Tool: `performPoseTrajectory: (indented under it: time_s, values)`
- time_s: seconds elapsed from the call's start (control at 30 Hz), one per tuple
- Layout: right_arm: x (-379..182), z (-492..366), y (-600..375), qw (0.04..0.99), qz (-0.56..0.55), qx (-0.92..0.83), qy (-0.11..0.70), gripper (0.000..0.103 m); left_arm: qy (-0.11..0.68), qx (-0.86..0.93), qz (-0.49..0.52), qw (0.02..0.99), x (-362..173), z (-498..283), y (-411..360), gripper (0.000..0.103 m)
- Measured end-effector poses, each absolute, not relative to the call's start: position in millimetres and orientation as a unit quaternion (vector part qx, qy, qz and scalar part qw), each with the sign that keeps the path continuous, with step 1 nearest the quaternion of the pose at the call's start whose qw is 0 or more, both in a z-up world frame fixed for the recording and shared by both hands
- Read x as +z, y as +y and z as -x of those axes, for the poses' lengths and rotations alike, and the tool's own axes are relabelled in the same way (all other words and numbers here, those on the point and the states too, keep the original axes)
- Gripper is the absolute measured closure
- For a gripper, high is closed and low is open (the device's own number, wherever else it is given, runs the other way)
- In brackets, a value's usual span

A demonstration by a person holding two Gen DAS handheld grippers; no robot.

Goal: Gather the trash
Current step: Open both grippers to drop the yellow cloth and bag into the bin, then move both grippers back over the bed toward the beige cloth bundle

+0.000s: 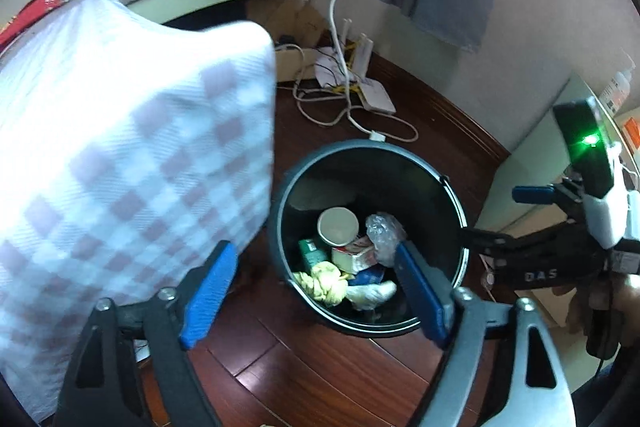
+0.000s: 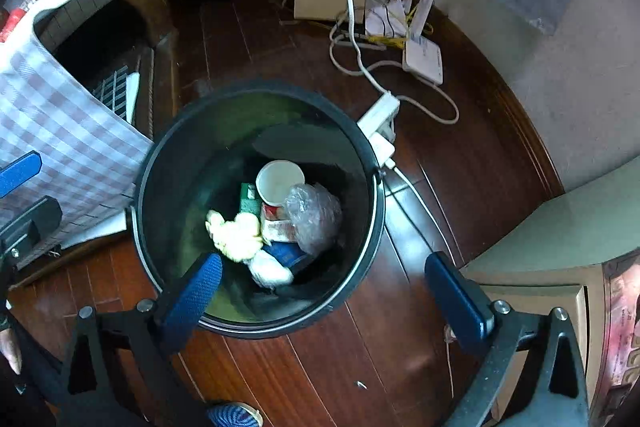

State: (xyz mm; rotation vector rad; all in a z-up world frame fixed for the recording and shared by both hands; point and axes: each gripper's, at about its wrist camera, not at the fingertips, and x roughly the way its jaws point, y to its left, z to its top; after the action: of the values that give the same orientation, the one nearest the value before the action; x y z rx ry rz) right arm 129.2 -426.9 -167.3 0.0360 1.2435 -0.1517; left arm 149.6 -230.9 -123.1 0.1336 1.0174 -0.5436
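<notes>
Left wrist view:
- The left gripper (image 1: 316, 291) has its jaws wide apart, with nothing between them. It hangs over the black trash bin (image 1: 456, 195) at the lower middle of the frame.
- The trash sits at the bottom of the bin: a paper cup (image 1: 338, 226), a crumpled clear plastic bag (image 1: 382, 233), a small carton (image 1: 354, 255), a yellow rag (image 1: 322, 281) and a white wad (image 1: 370, 293).
- The checked cloth (image 1: 120, 155) fills the left side and hangs right next to the bin. If the left finger (image 1: 210, 285) swings out, it could snag the cloth and drag it along.
- The right gripper (image 1: 532, 223) shows at the right edge, close by. The two tools could bump each other over the bin.

Right wrist view:
- The right gripper (image 2: 324, 303) is also spread wide and holds nothing. Its left finger (image 2: 196, 297) hangs over the bin's rim (image 2: 256, 327) at the lower middle.
- That finger could knock the rim and tip the bin.
- The power strip (image 2: 380, 117) and its white cord (image 2: 420, 107) lie just beside the bin at the upper right. A pushed bin could pull on them.
- I think any more trash dropped from too far to the side could land on the wood floor (image 2: 320, 379).
</notes>
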Motion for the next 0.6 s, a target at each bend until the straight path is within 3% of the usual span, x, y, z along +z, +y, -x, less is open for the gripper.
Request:
performPoseTrajectory:
  time_s: [0.6]
  values:
    - [-107.1,-111.8,-380.1,0.854,-0.019,-0.058,0.516,0.001,0.438,-0.225,-0.053,0.869,-78.3,-139.6,-172.6,0.009]
